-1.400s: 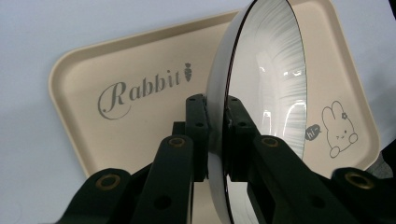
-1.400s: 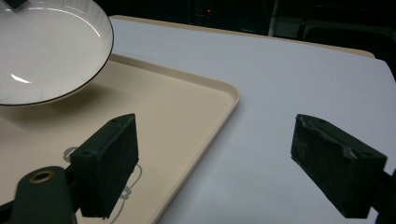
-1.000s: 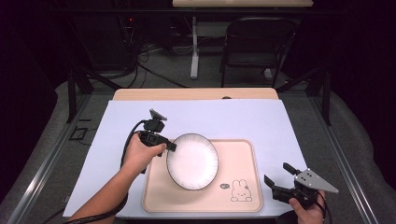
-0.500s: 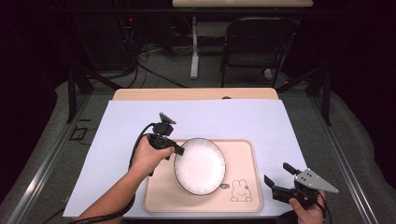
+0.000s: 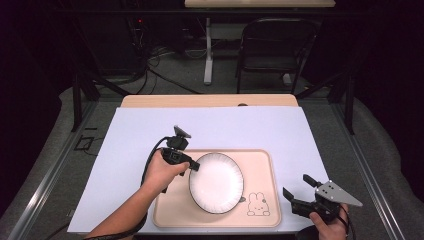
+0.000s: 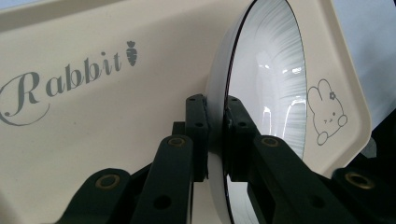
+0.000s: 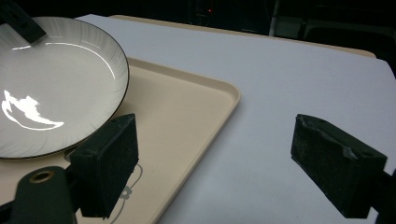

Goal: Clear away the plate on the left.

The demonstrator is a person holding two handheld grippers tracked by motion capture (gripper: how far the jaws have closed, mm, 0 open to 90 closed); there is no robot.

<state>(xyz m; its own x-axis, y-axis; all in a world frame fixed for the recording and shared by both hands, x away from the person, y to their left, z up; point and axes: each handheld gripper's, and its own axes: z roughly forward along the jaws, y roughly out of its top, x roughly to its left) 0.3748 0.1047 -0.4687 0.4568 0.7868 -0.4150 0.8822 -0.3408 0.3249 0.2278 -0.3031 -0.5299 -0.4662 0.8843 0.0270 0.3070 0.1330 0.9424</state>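
- Plate [image 5: 216,182], white, sat over the beige tray [image 5: 260,165], pinched at its left rim.
- Your left gripper [image 5: 192,165] clamped that rim between both pads.
- Your right gripper [image 5: 296,190] hovered wide open, right of the tray, holding nothing.

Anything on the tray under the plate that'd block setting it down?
Nothing visible. The left gripper is shut on the plate by its rim over the tray, whose surface shows just a printed rabbit and lettering. The right gripper is open, off to the side.
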